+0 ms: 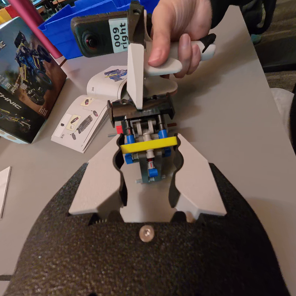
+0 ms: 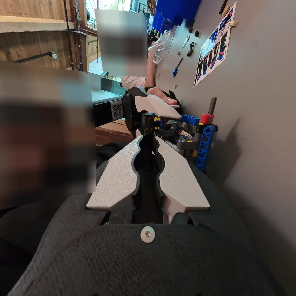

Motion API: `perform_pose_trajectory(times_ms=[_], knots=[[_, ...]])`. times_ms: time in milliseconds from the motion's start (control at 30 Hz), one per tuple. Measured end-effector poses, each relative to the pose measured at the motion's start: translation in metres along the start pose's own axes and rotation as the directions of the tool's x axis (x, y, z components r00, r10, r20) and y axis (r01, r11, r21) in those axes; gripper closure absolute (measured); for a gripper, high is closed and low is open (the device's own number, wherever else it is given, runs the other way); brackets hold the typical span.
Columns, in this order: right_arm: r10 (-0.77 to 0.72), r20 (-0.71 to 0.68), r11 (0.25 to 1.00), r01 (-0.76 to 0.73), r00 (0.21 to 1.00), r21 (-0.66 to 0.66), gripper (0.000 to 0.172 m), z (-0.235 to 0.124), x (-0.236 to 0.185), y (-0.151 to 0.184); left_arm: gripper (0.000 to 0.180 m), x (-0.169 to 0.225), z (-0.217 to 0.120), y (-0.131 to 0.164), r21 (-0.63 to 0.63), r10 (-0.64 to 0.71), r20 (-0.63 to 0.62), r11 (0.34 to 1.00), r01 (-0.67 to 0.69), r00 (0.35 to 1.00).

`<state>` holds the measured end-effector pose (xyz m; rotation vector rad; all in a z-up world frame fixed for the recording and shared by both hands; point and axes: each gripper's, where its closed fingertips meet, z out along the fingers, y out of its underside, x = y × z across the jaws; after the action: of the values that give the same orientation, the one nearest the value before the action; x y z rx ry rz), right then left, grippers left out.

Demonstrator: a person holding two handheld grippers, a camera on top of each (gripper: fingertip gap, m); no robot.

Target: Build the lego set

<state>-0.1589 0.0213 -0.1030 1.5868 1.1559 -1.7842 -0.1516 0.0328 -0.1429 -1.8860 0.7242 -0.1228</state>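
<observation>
A toy brick assembly of grey, blue and black parts lies on the grey table (image 1: 224, 152). My left gripper (image 1: 148, 139) is shut on it, with both pads pressed on the ends of its yellow beam (image 1: 149, 144). My right gripper (image 2: 148, 138) is shut on a black part (image 2: 148, 128) at the far end of the same assembly. In the left wrist view it comes down from above onto the black panel (image 1: 126, 110). A hand (image 1: 176, 40) holds it. The right wrist view shows the left gripper's finger (image 2: 157, 106) over the assembly, and a blue holed beam (image 2: 204, 144).
An open instruction booklet (image 1: 83, 121) and the set's box (image 1: 24, 80) lie left of the assembly, with blue bins (image 1: 64, 32) behind. A sticker sheet (image 2: 213, 48), small loose parts (image 2: 190, 48) and a plastic bag (image 2: 157, 48) lie farther along the table. Only a small space, under 4 cm, lies between the two pairs of fingers.
</observation>
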Motion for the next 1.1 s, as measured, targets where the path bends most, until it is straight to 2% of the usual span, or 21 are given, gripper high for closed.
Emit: perform_pose_trajectory(times_ms=[33, 200, 333, 467, 500, 533, 567, 633, 733, 767, 833, 967, 1100], knots=[[-0.005, -0.013, 1.000, 0.005, 1.000, -0.006, 0.164, 0.000, 0.000, -0.001, 0.120, -0.001, 0.000, 0.000, -0.002, -0.005, 0.005, 1.000, 0.005, 1.000], [-0.048, -0.057, 0.999, 0.047, 0.997, -0.019, 0.164, -0.001, 0.000, -0.003, 0.120, -0.003, 0.001, 0.000, -0.002, -0.011, 0.021, 1.000, 0.011, 1.000], [-0.065, -0.059, 0.998, 0.065, 0.996, 0.009, 0.165, 0.001, -0.003, 0.000, 0.118, 0.001, -0.003, -0.001, 0.012, -0.041, -0.038, 0.999, 0.041, 0.998], [-0.073, -0.062, 0.994, 0.078, 0.995, 0.075, 0.165, 0.001, -0.005, 0.004, 0.110, -0.002, -0.023, -0.006, 0.067, -0.228, -0.130, 0.969, 0.238, 0.965], [-0.045, -0.049, 0.992, 0.051, 0.998, 0.115, 0.165, 0.000, -0.005, 0.003, 0.119, -0.004, -0.029, -0.009, 0.098, -0.249, -0.154, 0.959, 0.266, 0.956], [-0.020, -0.041, 0.989, 0.026, 0.999, 0.148, 0.165, -0.001, -0.004, 0.004, 0.142, -0.005, -0.034, -0.012, 0.129, -0.244, -0.157, 0.955, 0.265, 0.957], [-0.014, -0.039, 0.988, 0.020, 0.999, 0.154, 0.165, -0.001, -0.002, 0.008, 0.152, -0.010, -0.035, -0.013, 0.154, -0.228, -0.127, 0.957, 0.246, 0.965], [0.008, -0.023, 0.983, -0.003, 1.000, 0.185, 0.165, 0.000, -0.002, 0.012, 0.156, -0.012, -0.034, -0.015, 0.169, -0.192, -0.087, 0.964, 0.204, 0.978], [0.001, -0.028, 0.978, 0.005, 1.000, 0.207, 0.165, 0.000, -0.002, 0.015, 0.157, -0.008, -0.032, -0.015, 0.127, -0.136, -0.065, 0.982, 0.143, 0.989], [0.006, -0.023, 0.979, -0.001, 1.000, 0.206, 0.165, 0.000, -0.002, 0.015, 0.166, -0.005, -0.032, -0.016, 0.116, -0.097, -0.061, 0.988, 0.104, 0.993], [0.011, -0.018, 0.979, -0.007, 1.000, 0.203, 0.165, 0.001, -0.002, 0.016, 0.172, -0.005, -0.031, -0.016, 0.066, -0.037, -0.025, 0.997, 0.039, 0.999], [0.009, -0.024, 0.983, -0.005, 1.000, 0.184, 0.165, 0.003, -0.003, 0.018, 0.176, -0.001, -0.027, -0.015, -0.024, 0.013, -0.007, 1.000, -0.014, 1.000], [0.000, -0.034, 0.986, 0.005, 0.999, 0.168, 0.165, 0.004, -0.003, 0.018, 0.176, -0.001, -0.028, -0.014, -0.034, 0.025, -0.007, 0.999, -0.025, 1.000]])
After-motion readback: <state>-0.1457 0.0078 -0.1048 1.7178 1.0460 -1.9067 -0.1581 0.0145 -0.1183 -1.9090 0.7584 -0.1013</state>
